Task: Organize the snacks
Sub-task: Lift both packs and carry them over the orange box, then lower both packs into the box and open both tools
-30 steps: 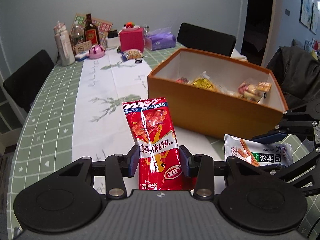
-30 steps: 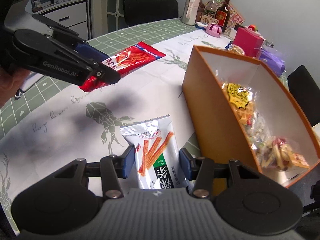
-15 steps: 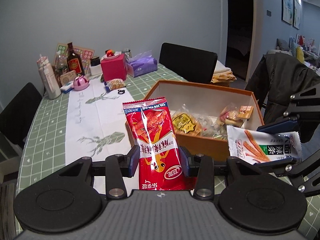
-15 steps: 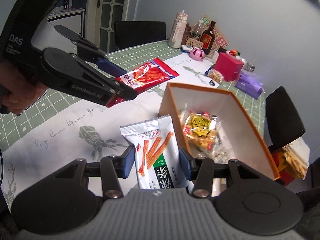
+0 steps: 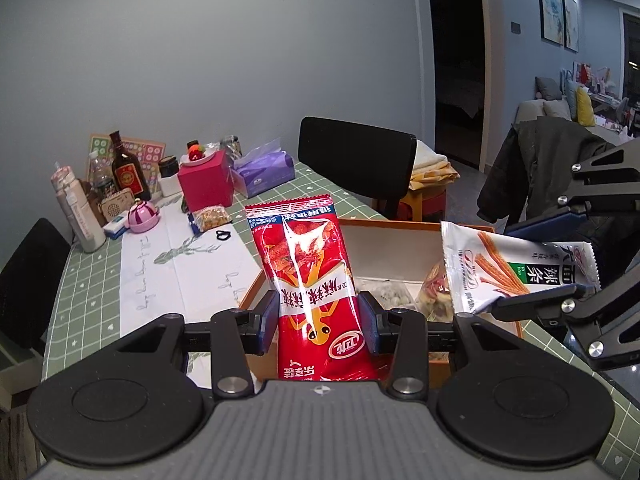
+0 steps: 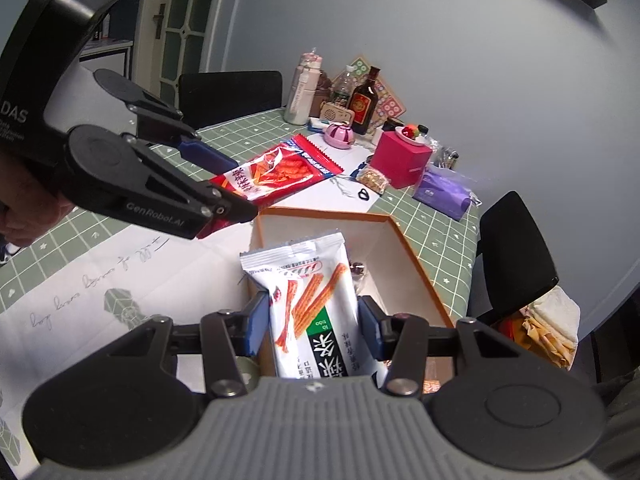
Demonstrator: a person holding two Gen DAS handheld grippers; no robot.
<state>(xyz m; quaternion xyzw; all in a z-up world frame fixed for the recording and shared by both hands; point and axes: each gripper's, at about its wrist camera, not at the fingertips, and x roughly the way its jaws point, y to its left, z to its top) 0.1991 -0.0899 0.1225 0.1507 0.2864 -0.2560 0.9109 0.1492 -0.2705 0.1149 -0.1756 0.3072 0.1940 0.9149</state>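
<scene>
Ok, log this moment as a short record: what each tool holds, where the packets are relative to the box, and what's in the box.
left tool: shut on red glossy snack packet
right tool: shut on white-and-green snack packet
container: orange cardboard box, open top, on green checked tablecloth
packets: both held in the air, at or over the box
box contents: several wrapped snacks

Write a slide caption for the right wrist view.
Right gripper holds a white snack packet over the orange box; left gripper holds a red packet.
</scene>
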